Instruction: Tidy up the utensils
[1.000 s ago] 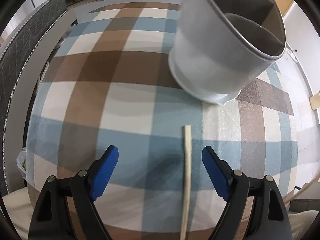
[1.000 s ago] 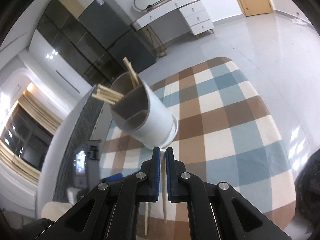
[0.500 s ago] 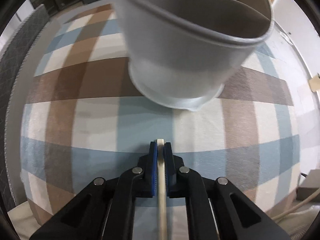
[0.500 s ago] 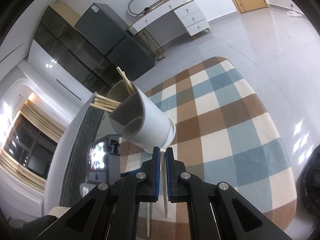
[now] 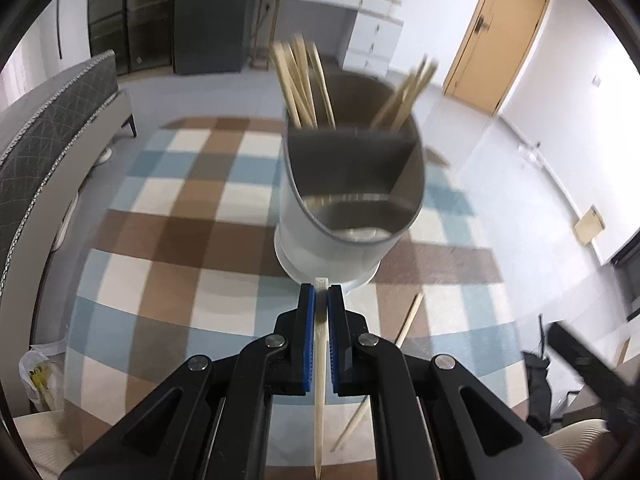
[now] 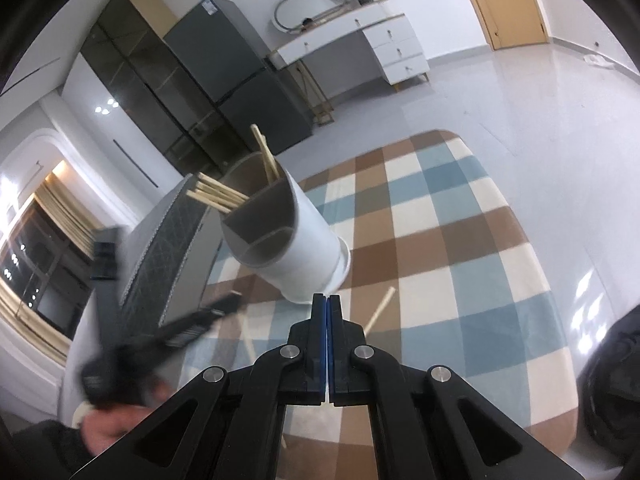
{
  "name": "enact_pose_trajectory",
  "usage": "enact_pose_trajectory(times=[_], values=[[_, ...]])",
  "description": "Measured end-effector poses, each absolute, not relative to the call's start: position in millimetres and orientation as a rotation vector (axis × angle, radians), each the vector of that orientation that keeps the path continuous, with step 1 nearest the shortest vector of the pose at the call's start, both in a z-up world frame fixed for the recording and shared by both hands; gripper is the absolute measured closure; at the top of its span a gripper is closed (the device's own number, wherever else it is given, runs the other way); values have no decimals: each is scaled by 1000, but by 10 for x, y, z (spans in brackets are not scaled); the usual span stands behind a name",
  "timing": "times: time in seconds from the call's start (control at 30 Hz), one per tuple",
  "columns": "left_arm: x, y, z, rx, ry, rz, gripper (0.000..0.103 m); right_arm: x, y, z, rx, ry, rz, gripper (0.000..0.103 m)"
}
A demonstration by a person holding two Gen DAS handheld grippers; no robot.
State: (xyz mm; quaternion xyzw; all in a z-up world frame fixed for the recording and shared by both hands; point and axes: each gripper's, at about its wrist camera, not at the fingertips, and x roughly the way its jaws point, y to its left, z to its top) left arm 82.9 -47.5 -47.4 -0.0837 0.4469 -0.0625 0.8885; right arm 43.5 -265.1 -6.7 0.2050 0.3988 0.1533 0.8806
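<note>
Having clamped and lifted one chopstick [image 5: 320,344], the left gripper [image 5: 321,294] faces the holder [image 5: 344,216]; right gripper [image 6: 326,304] stays closed, empty.

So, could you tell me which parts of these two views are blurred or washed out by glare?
Left wrist view: the chopsticks standing in the holder are motion-smeared. Right wrist view: the left gripper is a dark blur, and glare streaks the floor.
</note>
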Motion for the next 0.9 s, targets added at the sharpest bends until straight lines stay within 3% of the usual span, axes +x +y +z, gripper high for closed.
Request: enact_pose_trajectory(times=[0.27,0.37,0.43,0.47,0.67,0.9], values=[[713,-243,-534,-223,935,-149,101,711,-2667,-489,470,1027,205,91],[720,-137,-547,-254,939,-171,101,892,-2562,-594,404,1067,183,80],[722,-81,-537,-262,933,-185,101,1031,-2474,-684,355,1092,162,61],[730,-52,-541,-269,929,-192,101,1083,-2446,-724,344,1101,156,58],[835,170,-678,-356,969,-210,101,1534,-2310,-1146,251,1225,71,59],[885,258,-685,-403,965,-211,101,1662,-2039,-1174,71,1225,-3,61]])
